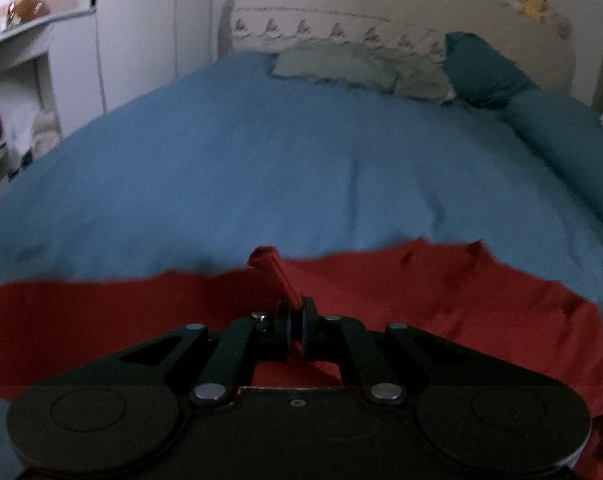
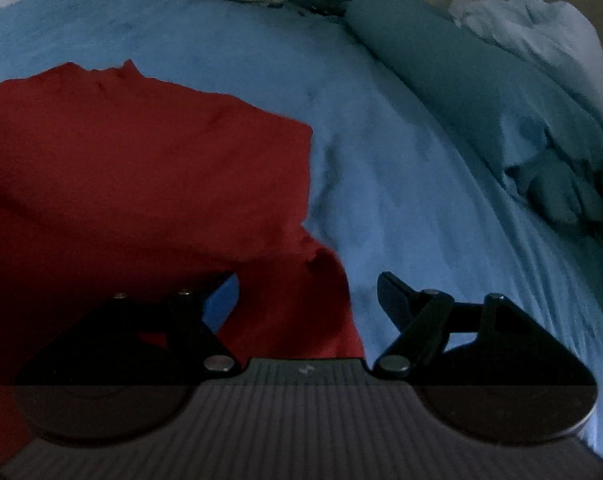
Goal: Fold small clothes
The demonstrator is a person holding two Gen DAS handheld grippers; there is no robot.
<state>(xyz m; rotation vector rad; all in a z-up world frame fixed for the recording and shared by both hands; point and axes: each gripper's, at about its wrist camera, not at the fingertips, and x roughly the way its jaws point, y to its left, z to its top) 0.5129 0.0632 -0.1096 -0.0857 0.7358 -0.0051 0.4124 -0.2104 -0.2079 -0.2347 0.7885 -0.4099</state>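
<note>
A red garment (image 1: 421, 292) lies spread on the blue bed cover (image 1: 261, 160). My left gripper (image 1: 296, 320) is shut on a raised fold of the red garment's edge, which sticks up between the fingers. In the right wrist view the red garment (image 2: 141, 184) lies at the left with its corner reaching down between the jaws. My right gripper (image 2: 307, 296) is open, its jaws wide apart, low over the garment's right corner and the blue cover (image 2: 401, 180).
A grey-green pillow (image 1: 357, 66) and a dark teal bolster (image 1: 541, 120) lie at the bed's far end by the headboard. White cupboards and shelves (image 1: 81, 60) stand at the left. A pale blue heap of fabric (image 2: 541, 40) lies at the far right.
</note>
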